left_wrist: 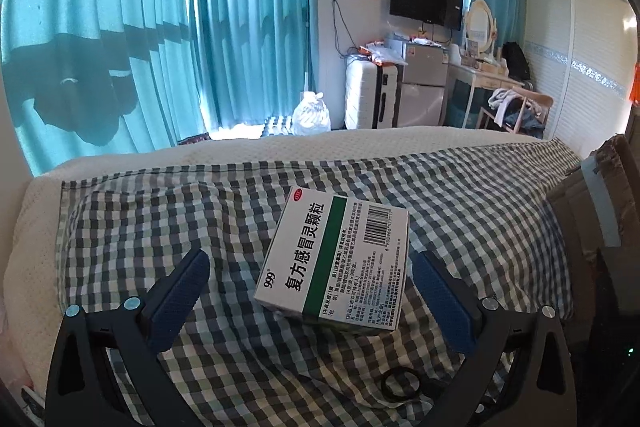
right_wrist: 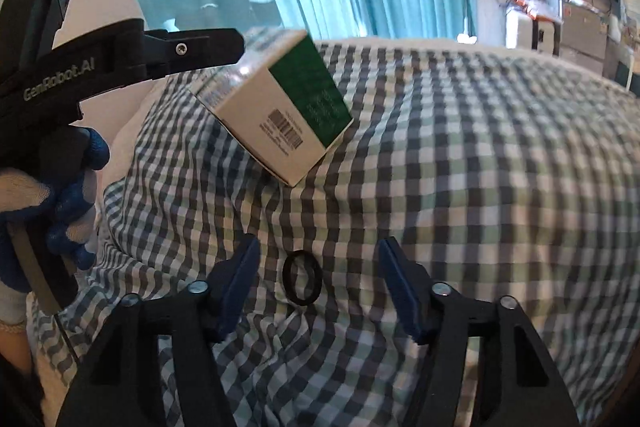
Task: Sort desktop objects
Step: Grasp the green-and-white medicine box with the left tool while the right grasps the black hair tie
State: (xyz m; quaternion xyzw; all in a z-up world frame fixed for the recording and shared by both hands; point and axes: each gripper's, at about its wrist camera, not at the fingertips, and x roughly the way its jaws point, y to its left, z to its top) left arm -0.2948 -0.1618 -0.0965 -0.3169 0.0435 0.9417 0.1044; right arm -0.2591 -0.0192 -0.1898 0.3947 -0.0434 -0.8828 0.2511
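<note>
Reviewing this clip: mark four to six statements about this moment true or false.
1. The left hand-held gripper is open, with the medicine box between its fingers. True.
2. The right hand-held gripper is clamped on the black ring. False: it is open, and the ring lies untouched on the checked cloth.
3. The box shows a green band and a barcode. True.
4. The curtains are red. False: they are teal.

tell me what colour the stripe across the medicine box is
Green, a band across the white medicine box; the left wrist view shows it best.
</note>
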